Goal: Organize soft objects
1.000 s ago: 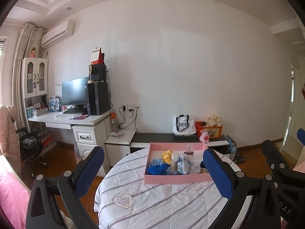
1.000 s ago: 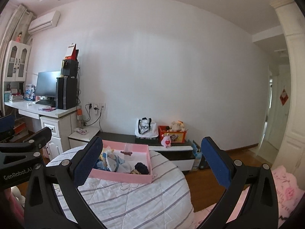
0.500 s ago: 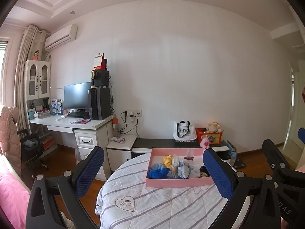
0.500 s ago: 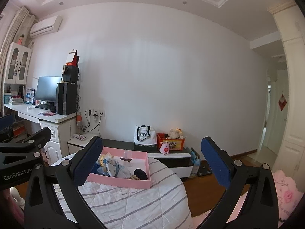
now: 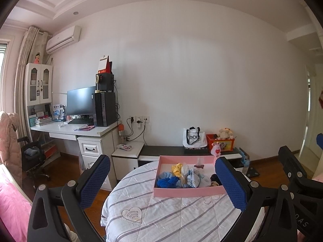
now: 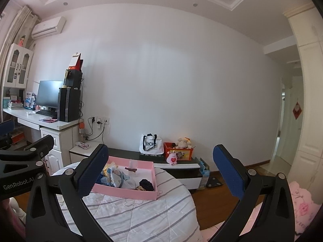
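A pink box sits on the far part of a round table with a striped white quilt. It holds a heap of soft things: blue cloth, a yellow piece, pale blue baby clothes and a dark knitted item. The box also shows in the right wrist view. My left gripper is open and empty, held well short of the box. My right gripper is open and empty, to the right of the left one.
A white desk with a monitor and computer tower stands at the left wall. A low black and white cabinet behind the table carries a white bag and a red toy box. A doorway opens at the right.
Both cameras have tilted upward, so the table and box sit lower in each view. Both grippers stay open and empty.
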The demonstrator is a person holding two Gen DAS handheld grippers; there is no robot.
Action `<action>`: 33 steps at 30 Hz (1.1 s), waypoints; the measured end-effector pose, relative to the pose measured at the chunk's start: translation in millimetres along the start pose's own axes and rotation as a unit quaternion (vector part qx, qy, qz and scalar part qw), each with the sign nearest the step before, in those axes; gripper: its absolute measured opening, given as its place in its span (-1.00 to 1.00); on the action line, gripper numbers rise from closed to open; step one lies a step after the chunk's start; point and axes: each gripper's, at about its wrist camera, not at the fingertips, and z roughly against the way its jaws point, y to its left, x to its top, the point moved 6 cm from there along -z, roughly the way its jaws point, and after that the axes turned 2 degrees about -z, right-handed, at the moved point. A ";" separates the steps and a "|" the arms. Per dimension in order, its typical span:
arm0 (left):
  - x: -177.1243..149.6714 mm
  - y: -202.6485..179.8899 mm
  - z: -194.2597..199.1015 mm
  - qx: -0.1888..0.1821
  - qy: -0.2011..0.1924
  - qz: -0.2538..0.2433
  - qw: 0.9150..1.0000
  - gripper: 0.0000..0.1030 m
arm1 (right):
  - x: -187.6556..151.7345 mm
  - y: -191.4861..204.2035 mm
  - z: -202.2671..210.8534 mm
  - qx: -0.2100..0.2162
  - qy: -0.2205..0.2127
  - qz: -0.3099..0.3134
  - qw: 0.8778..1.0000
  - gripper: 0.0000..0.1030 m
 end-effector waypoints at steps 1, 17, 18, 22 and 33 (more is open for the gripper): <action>-0.1 -0.2 0.7 0.000 0.000 0.000 1.000 1.00 | 0.0 0.0 -0.3 0.000 0.000 0.001 1.000 1.00; -1.4 -0.1 -0.8 -0.001 0.006 -0.001 1.000 1.00 | -2.8 -0.1 -0.9 -0.002 0.003 0.000 1.000 1.00; -1.3 0.0 -1.0 0.000 0.006 -0.001 1.000 1.00 | -3.3 0.1 -1.1 -0.002 0.003 0.000 1.000 1.00; -1.4 0.2 -1.1 -0.001 0.007 -0.001 1.000 1.00 | -5.0 -0.4 -1.5 -0.003 0.003 0.001 1.000 1.00; -3.7 0.8 0.6 -0.003 0.008 0.001 1.000 1.00 | -5.9 -0.8 -1.1 -0.002 0.003 -0.001 1.000 1.00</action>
